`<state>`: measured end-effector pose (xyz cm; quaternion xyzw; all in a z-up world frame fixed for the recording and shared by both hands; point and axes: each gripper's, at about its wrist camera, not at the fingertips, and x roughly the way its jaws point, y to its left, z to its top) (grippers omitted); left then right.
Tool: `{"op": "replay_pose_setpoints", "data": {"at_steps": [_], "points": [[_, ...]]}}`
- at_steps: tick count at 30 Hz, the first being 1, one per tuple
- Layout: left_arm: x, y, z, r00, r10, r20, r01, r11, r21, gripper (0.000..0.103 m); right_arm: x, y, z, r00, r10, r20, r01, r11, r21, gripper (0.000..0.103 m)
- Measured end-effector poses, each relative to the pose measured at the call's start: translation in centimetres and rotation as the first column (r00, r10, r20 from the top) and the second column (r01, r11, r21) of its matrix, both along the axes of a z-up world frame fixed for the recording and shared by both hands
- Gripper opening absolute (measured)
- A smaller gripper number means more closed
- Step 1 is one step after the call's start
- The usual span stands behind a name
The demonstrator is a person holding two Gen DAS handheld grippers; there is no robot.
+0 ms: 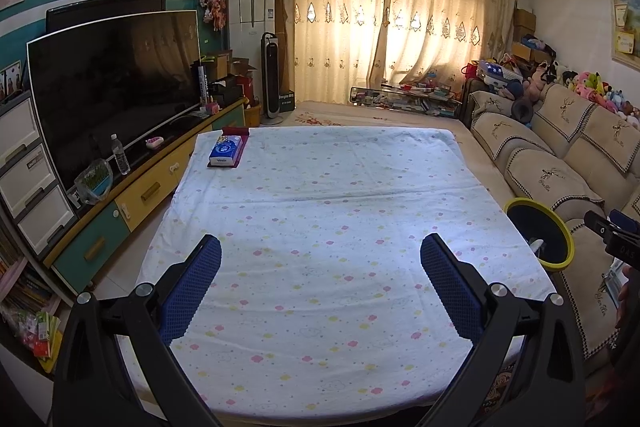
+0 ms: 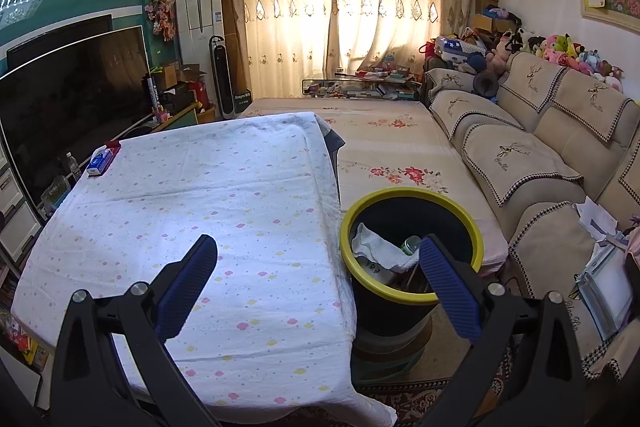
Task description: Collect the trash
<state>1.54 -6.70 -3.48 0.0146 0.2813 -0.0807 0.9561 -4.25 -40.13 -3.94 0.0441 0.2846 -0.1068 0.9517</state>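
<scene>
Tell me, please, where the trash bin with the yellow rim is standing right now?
The trash bin stands on the floor, close beside the table's right edge, between it and the sofa; the right wrist view shows it best.

"Vinda" on the blue tissue pack (image 1: pixel 225 149), other labels illegible

The tablecloth (image 1: pixel 320 227) is white, dotted with small pink and yellow flowers. At its far left lies a blue tissue pack (image 1: pixel 225 149) on a dark red mat (image 1: pixel 240 157). To the right, the bin (image 2: pixel 412 255) is black with a yellow rim, white crumpled paper (image 2: pixel 380 247) inside. Both grippers' pads (image 1: pixel 192 287) are blue on black arms. The sofa (image 2: pixel 552 147) is beige with checkered trim.
</scene>
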Motion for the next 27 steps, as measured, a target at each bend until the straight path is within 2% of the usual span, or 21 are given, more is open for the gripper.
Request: {"op": "replay_pose_setpoints", "data": {"at_steps": [27], "points": [[0.49, 0.11, -0.81, 1.0, 0.003, -0.013, -0.003, 1.0, 0.004, 0.098, 0.29, 0.11, -0.42, 1.0, 0.001, -0.006, -0.001, 1.0, 0.005, 0.096]]}}
